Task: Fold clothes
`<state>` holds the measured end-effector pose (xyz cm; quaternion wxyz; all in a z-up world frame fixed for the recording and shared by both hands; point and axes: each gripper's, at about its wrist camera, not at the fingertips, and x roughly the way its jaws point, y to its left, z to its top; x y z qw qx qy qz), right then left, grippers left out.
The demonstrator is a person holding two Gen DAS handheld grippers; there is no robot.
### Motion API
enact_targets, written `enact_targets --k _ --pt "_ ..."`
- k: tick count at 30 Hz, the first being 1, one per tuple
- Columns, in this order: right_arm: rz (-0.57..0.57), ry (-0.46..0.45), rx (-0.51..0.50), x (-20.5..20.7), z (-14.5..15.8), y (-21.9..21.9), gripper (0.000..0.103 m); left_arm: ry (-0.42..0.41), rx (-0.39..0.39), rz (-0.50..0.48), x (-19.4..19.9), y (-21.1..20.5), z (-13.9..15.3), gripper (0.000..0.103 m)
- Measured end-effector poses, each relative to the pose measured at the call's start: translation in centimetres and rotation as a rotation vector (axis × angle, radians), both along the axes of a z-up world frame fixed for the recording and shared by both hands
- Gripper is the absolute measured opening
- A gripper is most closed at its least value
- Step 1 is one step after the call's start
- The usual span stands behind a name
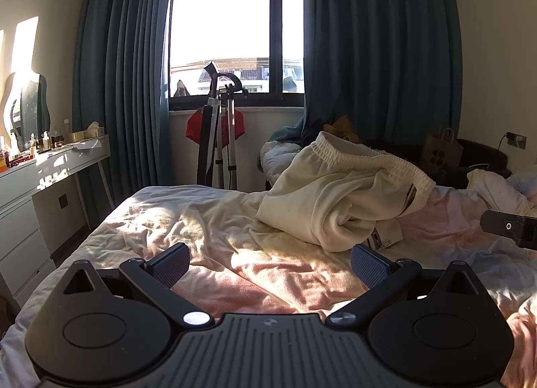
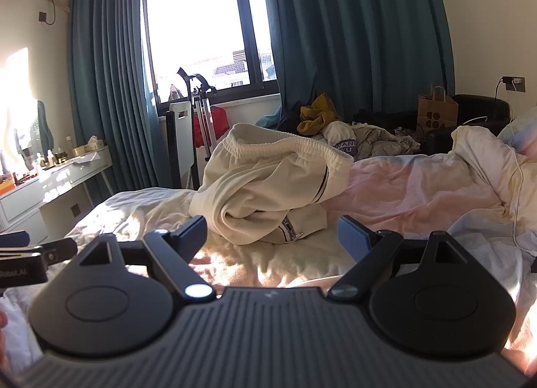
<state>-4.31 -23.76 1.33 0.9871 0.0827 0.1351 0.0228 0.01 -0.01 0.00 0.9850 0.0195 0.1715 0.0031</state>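
A cream pair of sweatpants (image 1: 339, 193) lies bunched in a heap on the bed (image 1: 214, 240), elastic waistband up and a zip pocket showing at the front. My left gripper (image 1: 270, 265) hovers open over the sheet, just short of the heap and to its left. In the right wrist view the same sweatpants (image 2: 268, 190) sit straight ahead, and my right gripper (image 2: 272, 237) stands open with the heap's front edge just beyond its fingertips. Nothing is between either pair of fingers. The right gripper's body (image 1: 510, 228) shows at the left view's right edge.
A rumpled duvet (image 2: 476, 166) covers the bed's right side. More clothes (image 2: 349, 133) are piled past the far edge, by a paper bag (image 2: 436, 113). A white dressing table (image 1: 43, 170) stands left, a tripod (image 1: 218, 140) under the window.
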Motion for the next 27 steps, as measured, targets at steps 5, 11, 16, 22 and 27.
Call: enact_targets --k 5,11,16,22,27 --pt "-0.006 -0.004 -0.006 -0.13 -0.03 -0.10 0.086 0.003 -0.011 0.003 0.18 -0.10 -0.02 0.103" --pt "-0.012 -0.003 -0.015 -0.13 -0.07 0.12 0.086 0.002 -0.008 -0.012 -0.07 0.17 -0.20 0.103" --pt "-0.010 -0.001 -0.019 -0.08 -0.05 0.08 0.086 0.001 -0.015 -0.006 -0.07 0.29 -0.18 0.103" --pt "-0.022 -0.006 -0.022 -0.13 -0.05 0.09 0.086 0.002 -0.015 -0.004 -0.13 0.36 -0.11 0.103" --pt "-0.023 -0.007 -0.024 -0.20 -0.03 0.08 0.086 0.003 -0.007 -0.004 -0.03 0.17 -0.07 0.103"
